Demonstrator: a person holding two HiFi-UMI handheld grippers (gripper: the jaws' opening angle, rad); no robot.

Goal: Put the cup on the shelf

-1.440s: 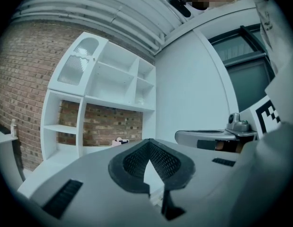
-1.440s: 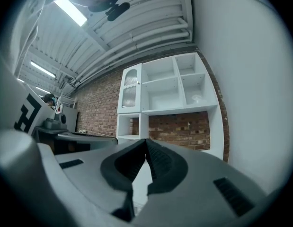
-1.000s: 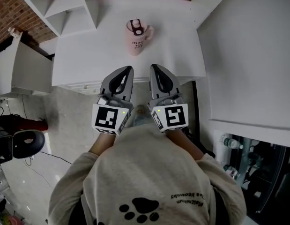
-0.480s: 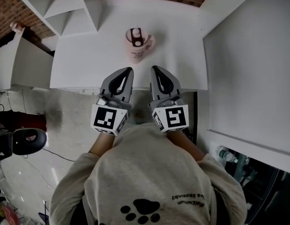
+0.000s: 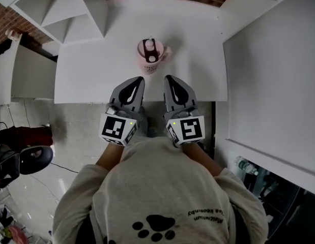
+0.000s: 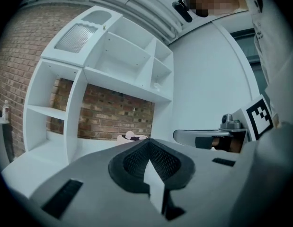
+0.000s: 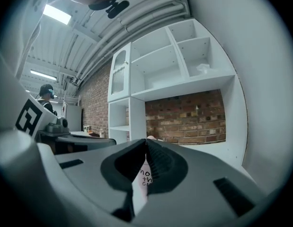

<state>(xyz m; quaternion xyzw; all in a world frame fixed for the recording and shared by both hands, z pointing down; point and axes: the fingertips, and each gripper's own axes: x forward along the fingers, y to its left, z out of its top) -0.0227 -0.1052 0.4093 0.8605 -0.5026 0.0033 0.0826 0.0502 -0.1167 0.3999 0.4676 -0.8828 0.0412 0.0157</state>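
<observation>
Moved since a second ago: my left gripper and right gripper, now nearer the cup. One table; one shelf unit far left. Both grippers level, side by side, jaws shut, empty. One cup upright on the table just beyond them, mostly hidden behind my jaws in both gripper views.

The cup is pink, with black lettering on its side and a dark piece on top. It stands upright near the middle of the white table, well apart from every edge, its handle turned toward the right edge. The shelf is white with open compartments and rises at the table's far left corner.
</observation>
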